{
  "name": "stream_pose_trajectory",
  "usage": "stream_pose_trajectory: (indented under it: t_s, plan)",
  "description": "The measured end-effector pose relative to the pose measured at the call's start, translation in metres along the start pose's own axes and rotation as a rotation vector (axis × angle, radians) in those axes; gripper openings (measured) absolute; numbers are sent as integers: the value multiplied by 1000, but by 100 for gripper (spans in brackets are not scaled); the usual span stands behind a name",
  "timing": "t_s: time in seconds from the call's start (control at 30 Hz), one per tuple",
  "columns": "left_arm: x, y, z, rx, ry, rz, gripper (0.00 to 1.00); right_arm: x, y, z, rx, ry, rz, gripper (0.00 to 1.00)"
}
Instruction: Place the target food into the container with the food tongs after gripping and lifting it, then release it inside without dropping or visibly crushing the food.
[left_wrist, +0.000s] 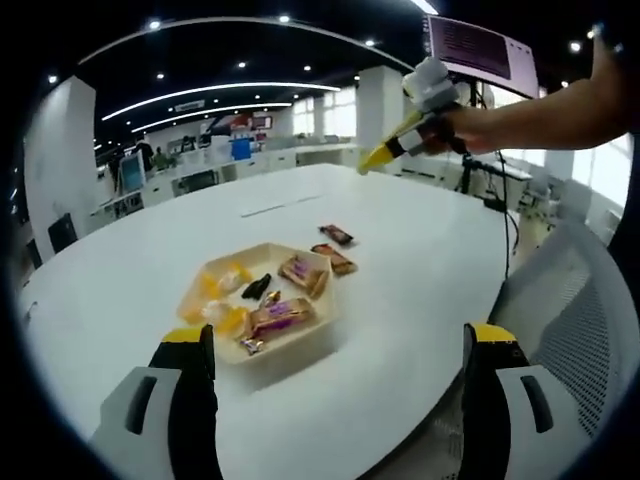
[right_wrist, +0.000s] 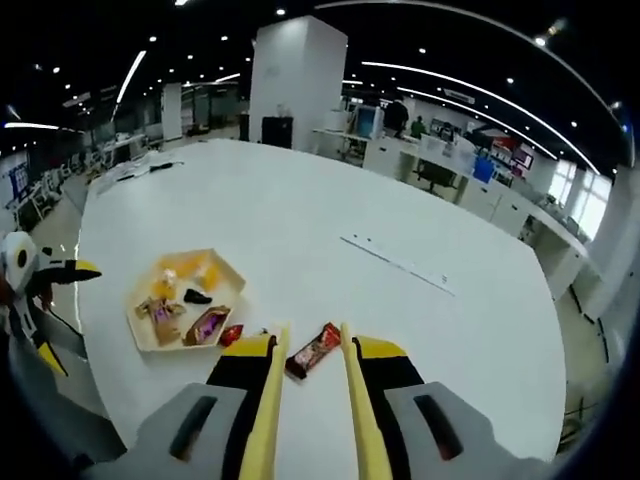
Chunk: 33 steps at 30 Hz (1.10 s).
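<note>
A: Right gripper view, and the right gripper (right_wrist: 312, 345) is carrying yellow food tongs (right_wrist: 268, 400), the two long blades running up between its jaws, which press on the tongs from either side. The blade tips stand a little apart.

B: And between those tips?

A: A red-wrapped snack bar (right_wrist: 315, 350), shiny wrapper with a darker end, lying slantwise on the white table (right_wrist: 400, 200). The tips sit on either side of it. I cannot tell whether they touch it.

B: Where is the container?

A: The cream hexagonal tray (right_wrist: 150, 342) lies near the bar, on the side of the other gripper. It holds yellow packets, a purple-wrapped bar, a brown one and a small dark piece. A second red snack (right_wrist: 231, 334) lies just beside the tray's rim, partly cut off by the gripper's body.

B: Over to the left gripper view.

A: The left gripper (left_wrist: 340, 350) is spread wide with nothing between its jaws, hovering near the table edge. The tray (left_wrist: 310, 345) sits between them farther off, and two wrapped bars (left_wrist: 335, 247) lie on the table just beyond it. Their labels are too small to read.

B: And up top?

A: A hand (left_wrist: 455, 125) holds the right gripper with the tongs pointing down, well above the table.
</note>
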<state>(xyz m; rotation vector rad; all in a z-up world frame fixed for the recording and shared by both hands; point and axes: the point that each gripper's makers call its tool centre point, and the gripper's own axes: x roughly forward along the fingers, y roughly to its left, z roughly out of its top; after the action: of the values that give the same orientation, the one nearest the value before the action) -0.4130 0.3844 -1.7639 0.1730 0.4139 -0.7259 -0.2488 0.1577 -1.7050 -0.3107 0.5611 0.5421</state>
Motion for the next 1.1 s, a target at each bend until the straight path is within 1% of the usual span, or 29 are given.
stream_pose_trajectory:
  t_s: [0.13, 0.27, 0.47, 0.57, 0.73, 0.87, 0.93, 1.1]
  plan:
    - [0, 0, 0, 3, 1, 2, 99, 5, -1, -4, 6, 1, -10, 29]
    - [0, 2, -3, 0, 10, 9, 99, 21, 2, -12, -6, 16, -21, 29]
    - [0, 2, -4, 8, 17, 11, 99, 35, 2, -16, 19, 19, -35, 29]
    - [0, 4, -5, 3, 20, 19, 99, 47, -1, -21, 62, 26, -41, 29]
    - [1, 5, -7, 4, 29, 19, 99, 62, 2, -27, 69, 46, -37, 29]
    - [1, 5, -8, 4, 34, 18, 99, 76, 3, -38, 80, 72, -34, 29]
    - [1, 5, -9, 9, 42, 19, 99, 81, 2, -45, 109, 88, -36, 29]
    - [1, 5, -11, 8, 47, 17, 99, 92, 2, -56, 138, 113, -42, 29]
